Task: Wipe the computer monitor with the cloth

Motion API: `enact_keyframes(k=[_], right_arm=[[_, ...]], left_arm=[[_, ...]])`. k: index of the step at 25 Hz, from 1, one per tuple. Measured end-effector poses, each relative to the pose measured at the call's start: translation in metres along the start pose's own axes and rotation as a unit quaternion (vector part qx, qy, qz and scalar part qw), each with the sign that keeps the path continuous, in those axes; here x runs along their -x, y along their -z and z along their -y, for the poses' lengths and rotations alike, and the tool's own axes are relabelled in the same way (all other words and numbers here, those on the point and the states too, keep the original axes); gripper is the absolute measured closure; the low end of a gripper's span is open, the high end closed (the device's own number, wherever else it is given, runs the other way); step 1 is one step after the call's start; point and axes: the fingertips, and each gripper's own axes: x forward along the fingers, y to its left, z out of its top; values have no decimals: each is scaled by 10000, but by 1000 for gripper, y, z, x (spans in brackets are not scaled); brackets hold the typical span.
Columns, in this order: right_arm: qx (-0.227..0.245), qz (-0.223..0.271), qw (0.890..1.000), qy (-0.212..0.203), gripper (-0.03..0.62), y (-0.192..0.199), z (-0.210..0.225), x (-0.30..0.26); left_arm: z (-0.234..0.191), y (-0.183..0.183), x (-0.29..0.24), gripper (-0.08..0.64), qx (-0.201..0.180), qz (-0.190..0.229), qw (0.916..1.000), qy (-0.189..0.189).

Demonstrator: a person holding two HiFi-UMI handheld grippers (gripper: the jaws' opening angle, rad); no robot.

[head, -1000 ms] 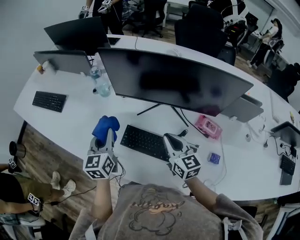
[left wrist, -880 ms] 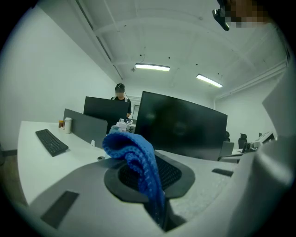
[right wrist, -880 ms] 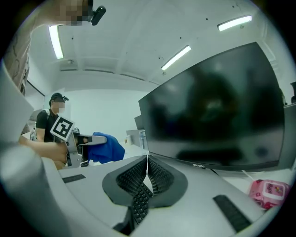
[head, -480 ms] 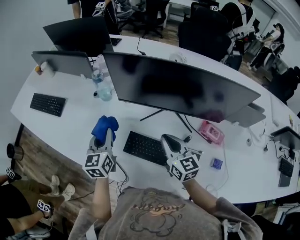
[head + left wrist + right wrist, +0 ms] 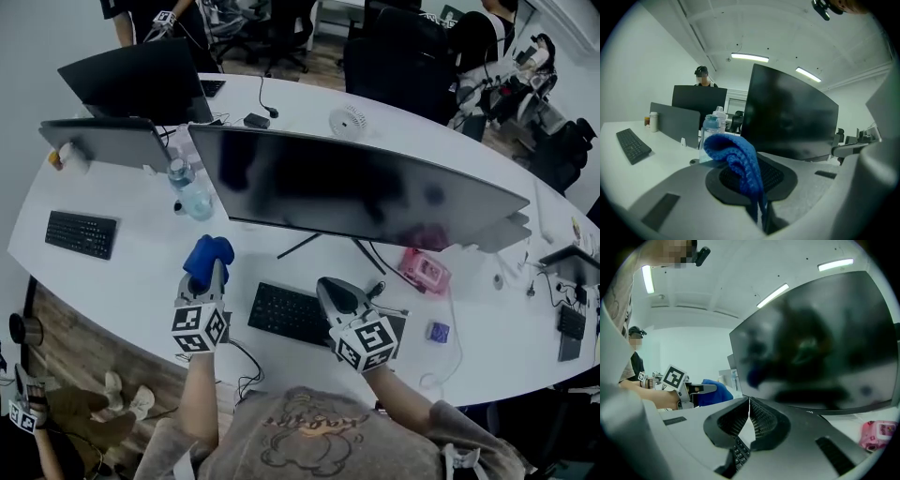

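Observation:
A wide, curved, dark monitor stands on the white desk; it also fills the right gripper view and rises ahead in the left gripper view. My left gripper is shut on a blue knitted cloth, which bulges out of the jaws and hangs in front of the monitor's lower left corner, apart from the screen. My right gripper hovers over the black keyboard with its pads meeting at the tips and nothing between them.
A clear water bottle stands left of the monitor's stand. A pink box and a small purple item lie at right. A second keyboard, a laptop and other people ring the desk.
Both grippers keep their hold and spacing; the view has shifted, so the monitor and desk now sit lower and more central in the head view. The cloth stays clamped in the left gripper.

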Motion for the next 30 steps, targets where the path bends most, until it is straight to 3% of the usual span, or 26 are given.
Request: enact_keyframes(k=[16,30], right_arm=[[-34,-323,9990,315,569,15,20,-45],[-38,-528,9978,399,569,27,34,-58]], left_arm=[[-44,33,-111,512,-222,-311,9989,287],[-49,43,-143,512,-201,-303,9980,507]])
